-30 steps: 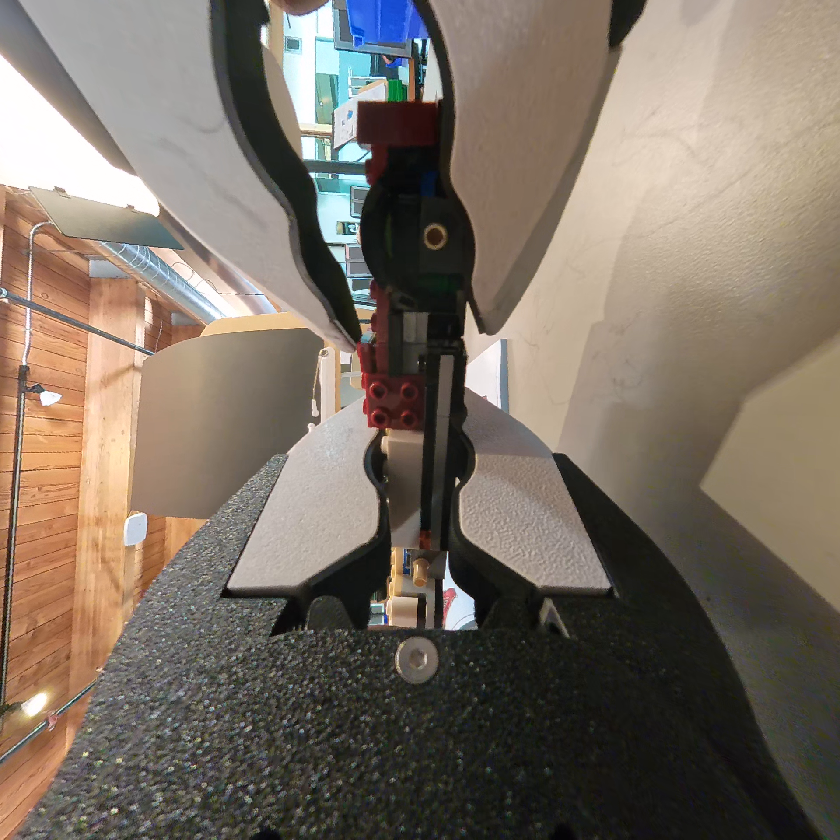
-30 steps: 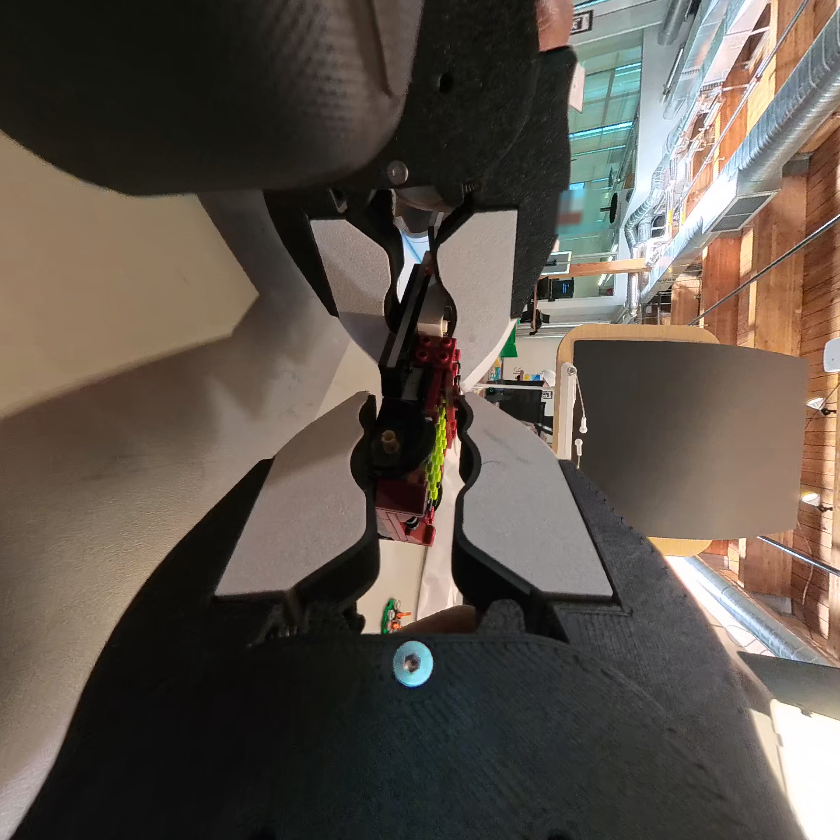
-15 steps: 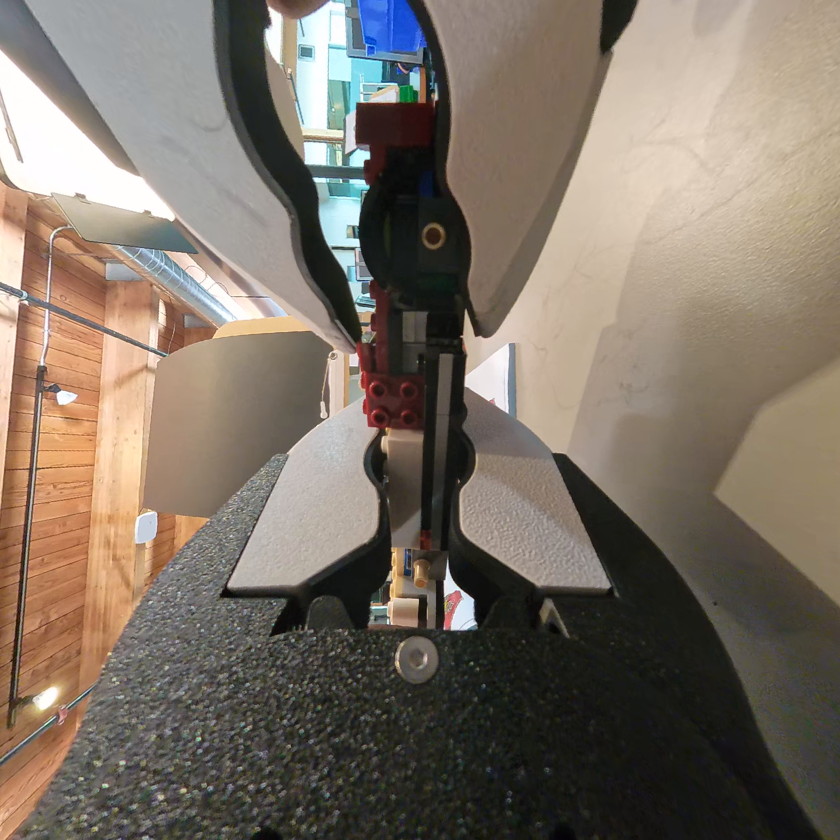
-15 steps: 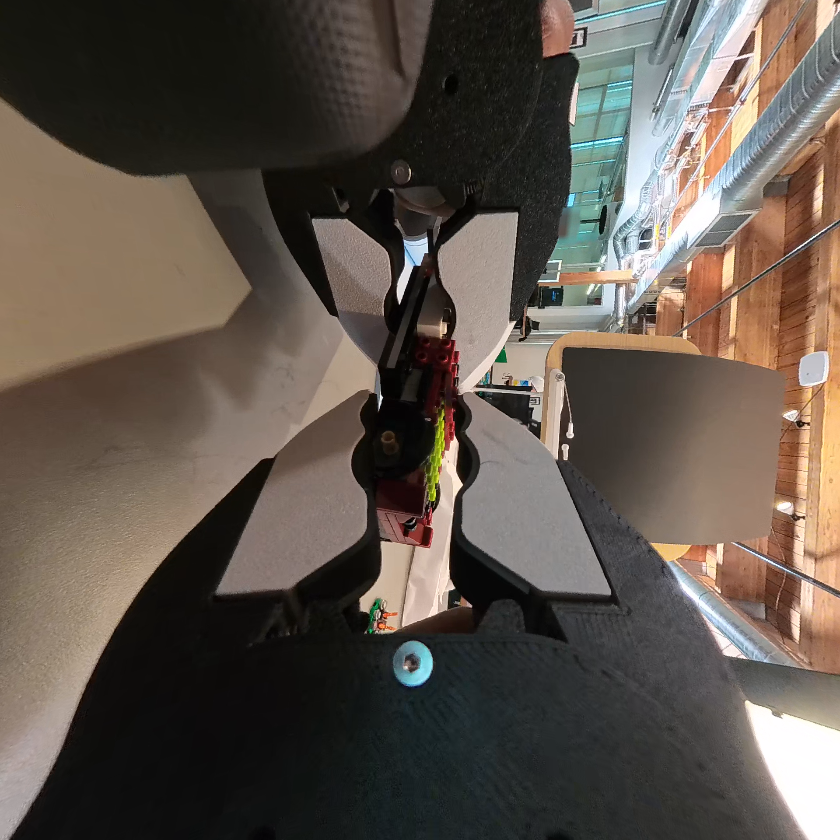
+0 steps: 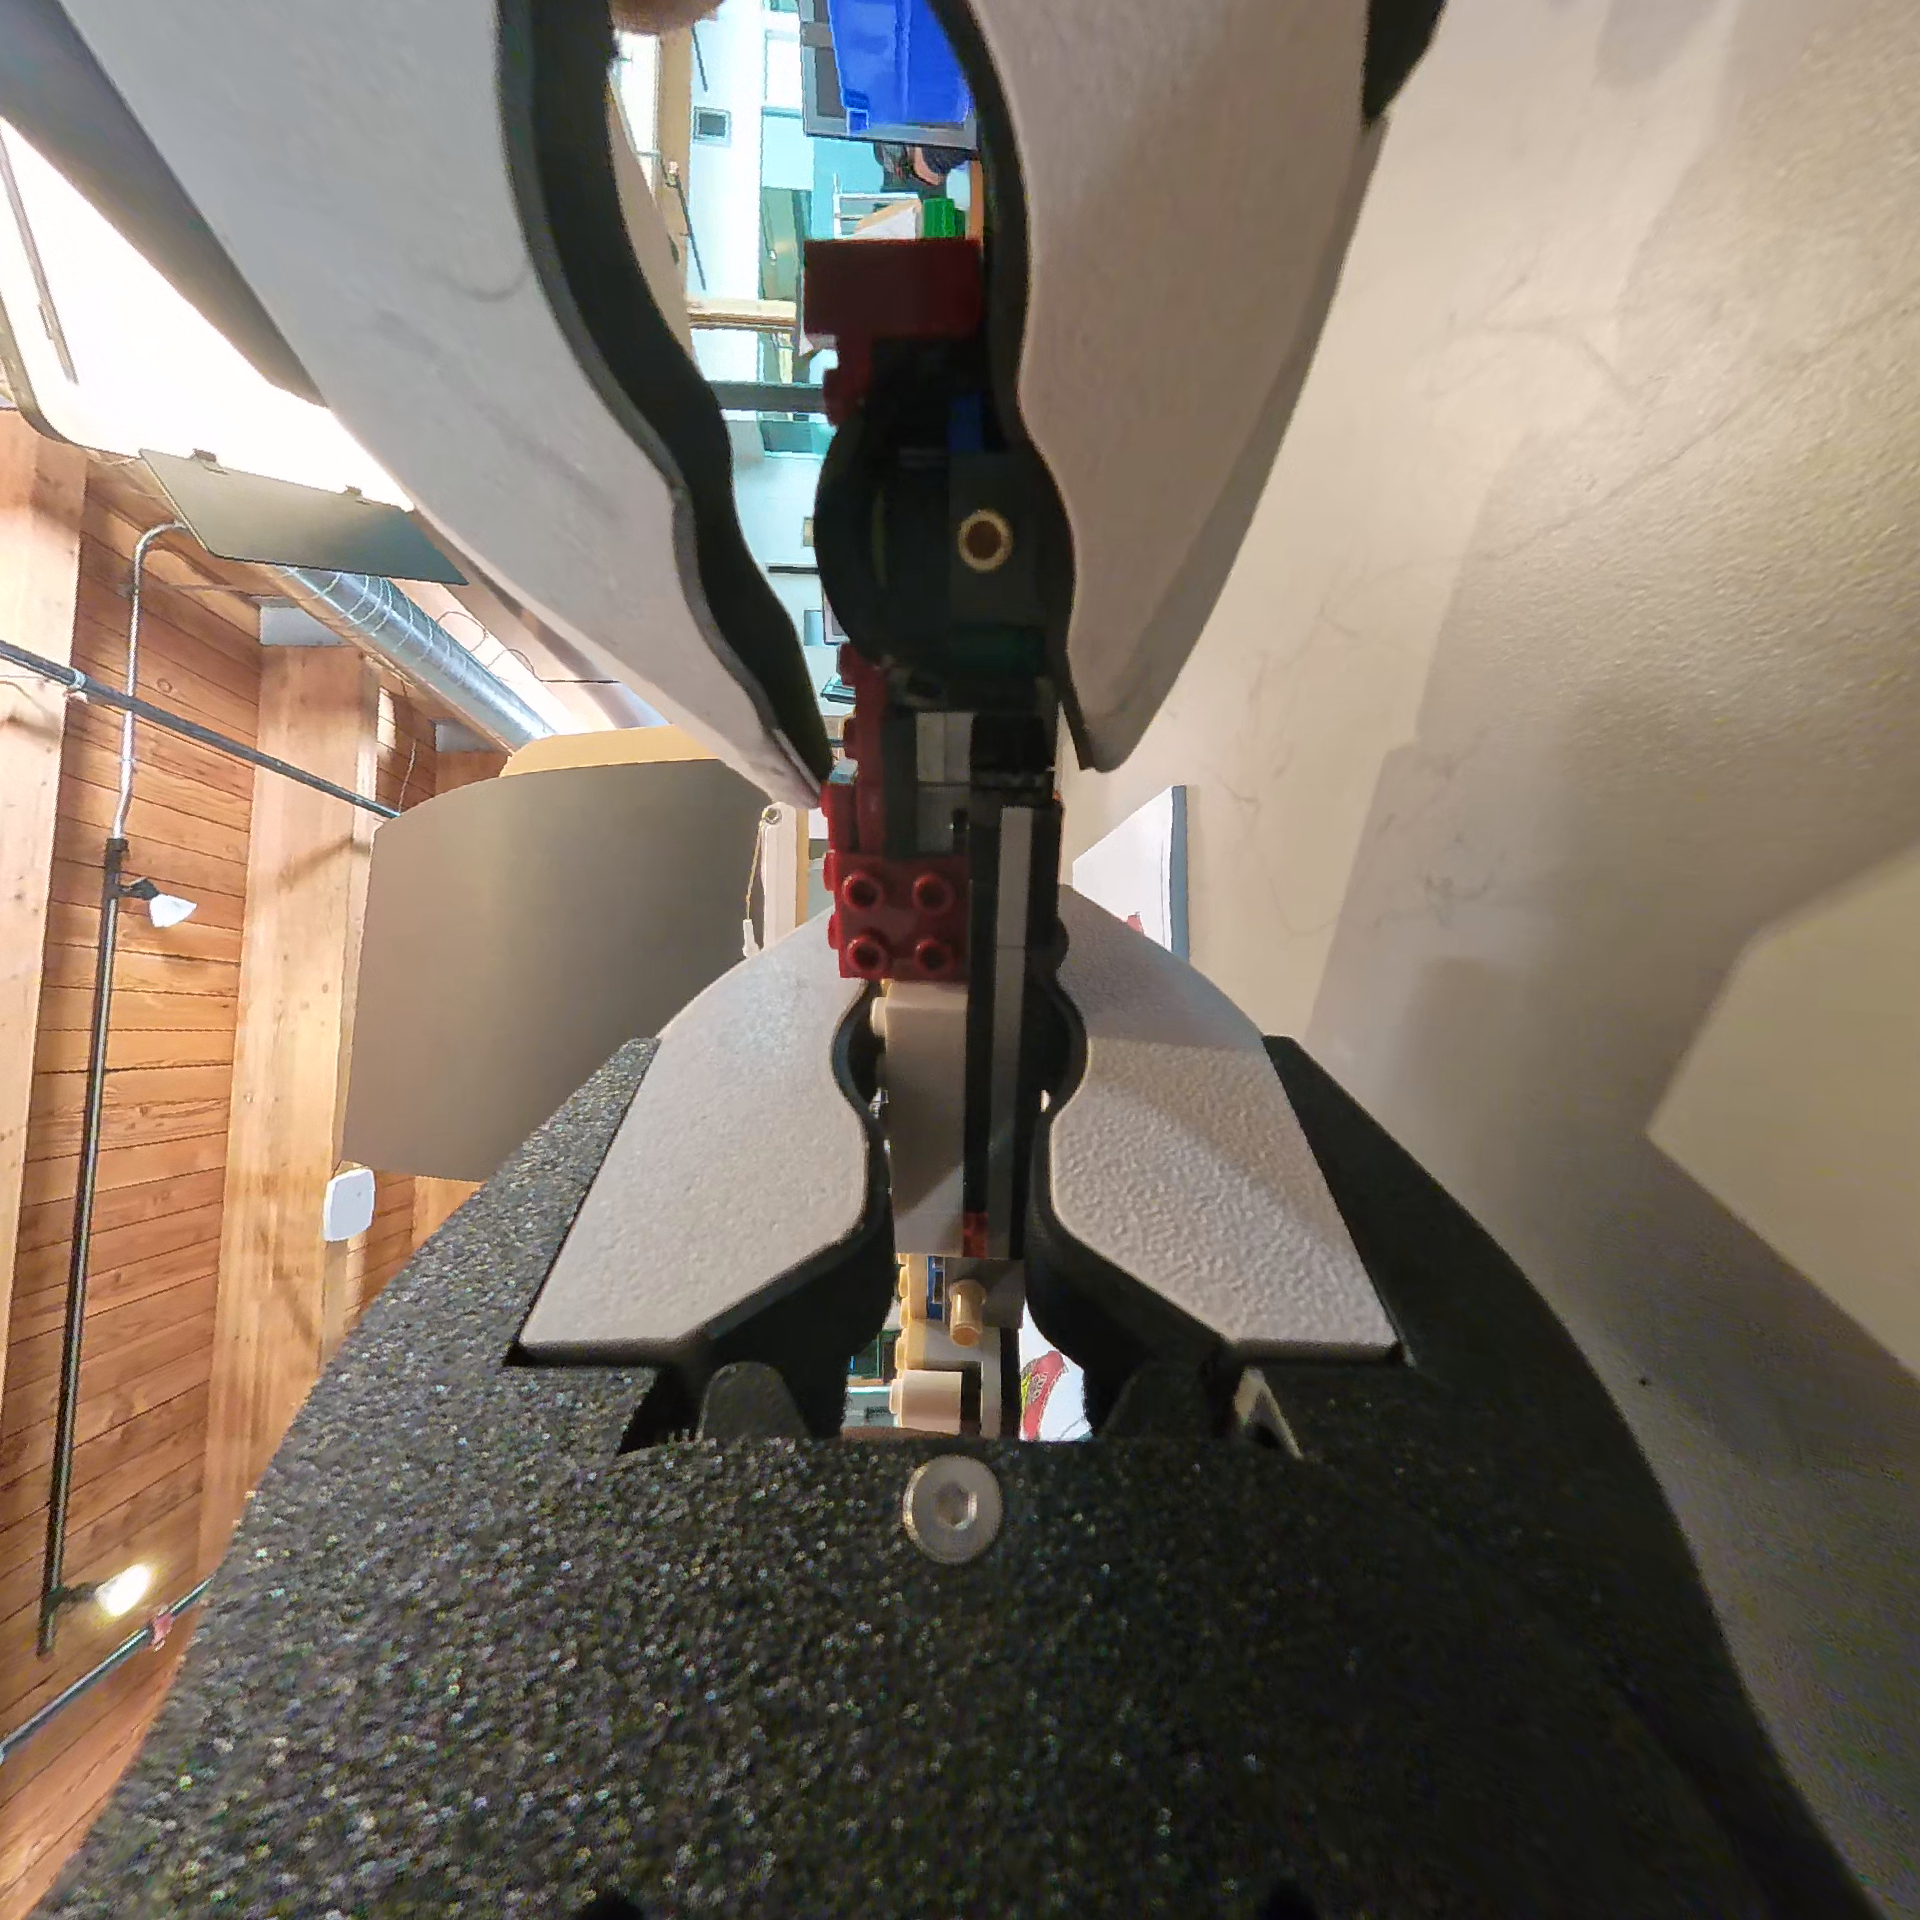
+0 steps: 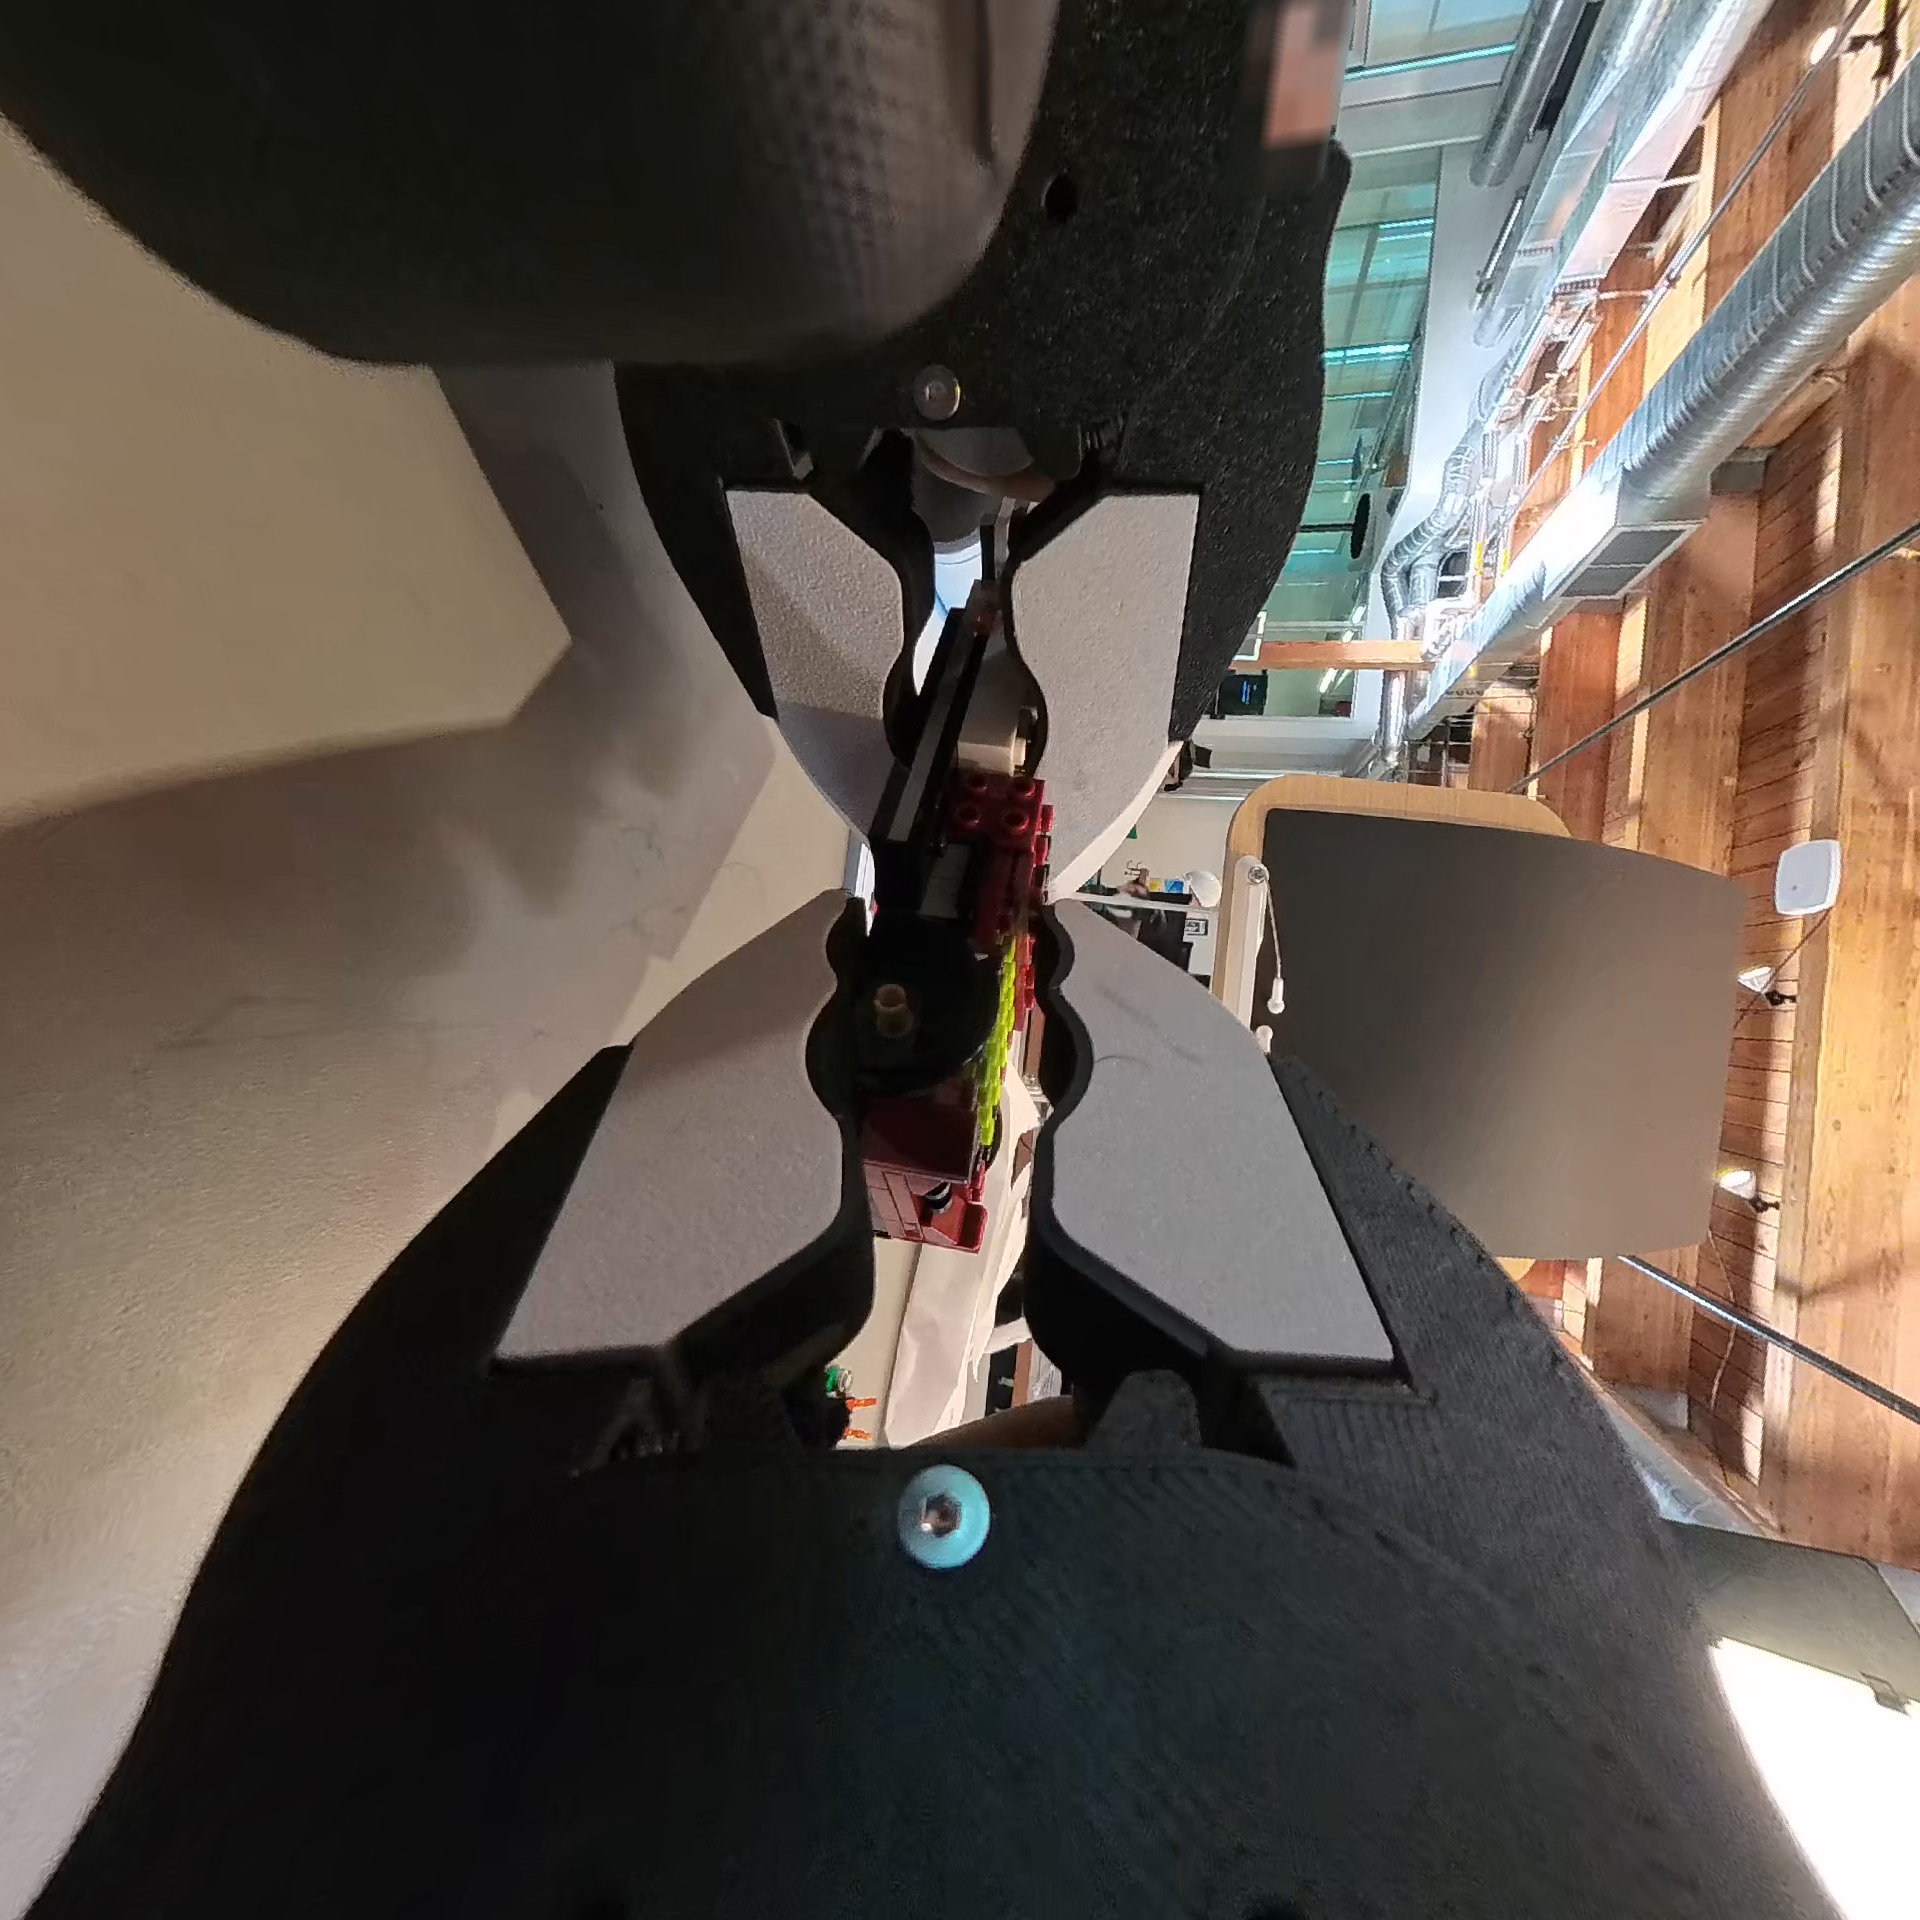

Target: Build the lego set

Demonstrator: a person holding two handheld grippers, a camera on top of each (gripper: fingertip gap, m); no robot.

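Both tongs grip one toy brick model [image 5: 940,790], nose to nose. Left tongs [image 5: 961,997] clamp its grey-and-black end, pads pressed on both sides. Right tongs [image 6: 940,935] are closed around the black wheel [image 6: 904,1023] and dark red bricks with a lime-green strip; contact on the far pad I can't tell. Model is held in the air beside a pale wall [image 5: 1558,623]; grey chair back [image 6: 1496,1029] behind.
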